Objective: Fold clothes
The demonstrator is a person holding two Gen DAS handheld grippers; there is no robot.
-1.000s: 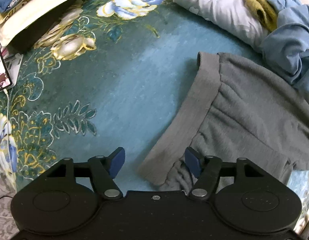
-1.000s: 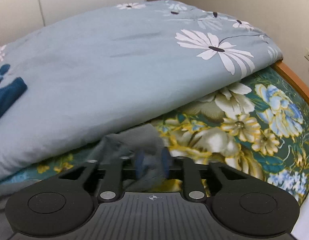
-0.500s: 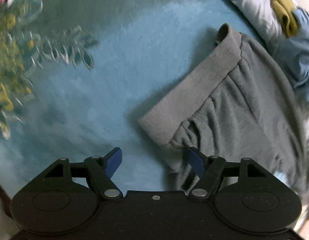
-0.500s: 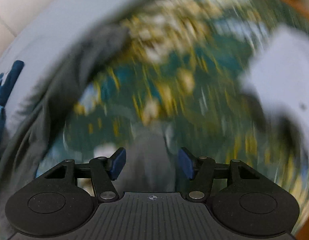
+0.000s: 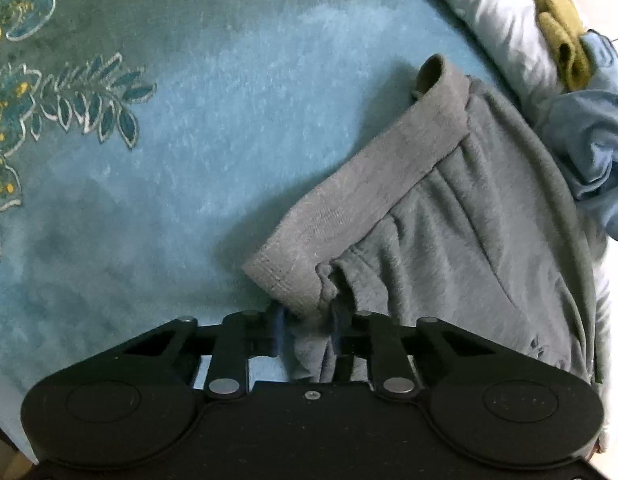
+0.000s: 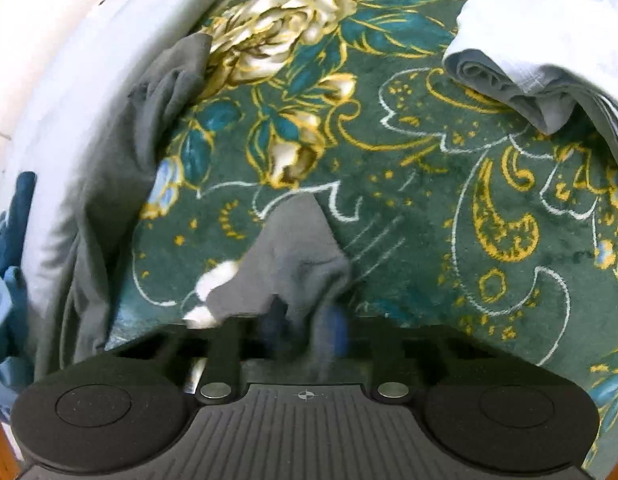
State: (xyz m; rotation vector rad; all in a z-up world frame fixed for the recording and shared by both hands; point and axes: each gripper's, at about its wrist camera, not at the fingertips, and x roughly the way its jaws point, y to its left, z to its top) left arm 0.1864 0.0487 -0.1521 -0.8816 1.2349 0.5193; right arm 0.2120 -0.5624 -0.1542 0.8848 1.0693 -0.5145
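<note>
Grey trousers [image 5: 449, 216] lie on a teal floral blanket [image 5: 189, 120], their ribbed waistband [image 5: 373, 184] running diagonally. My left gripper [image 5: 309, 330] is shut on the near corner of the waistband. In the right wrist view my right gripper [image 6: 305, 320] is shut on a bunched grey trouser end [image 6: 297, 256], held just above the blanket. The other grey leg [image 6: 121, 160] trails along the left edge.
A light grey quilt [image 5: 489, 12] with olive cloth [image 5: 557, 28] and a blue garment [image 5: 597, 152] lies at the right of the left view. A folded pale blue cloth [image 6: 529, 48] lies at the upper right of the right view. Dark blue clothes [image 6: 13, 240] sit at the left.
My left gripper moved forward and shut on the waistband corner. My right gripper swung down toward the blanket, opened briefly and shut again on the grey trouser end.
</note>
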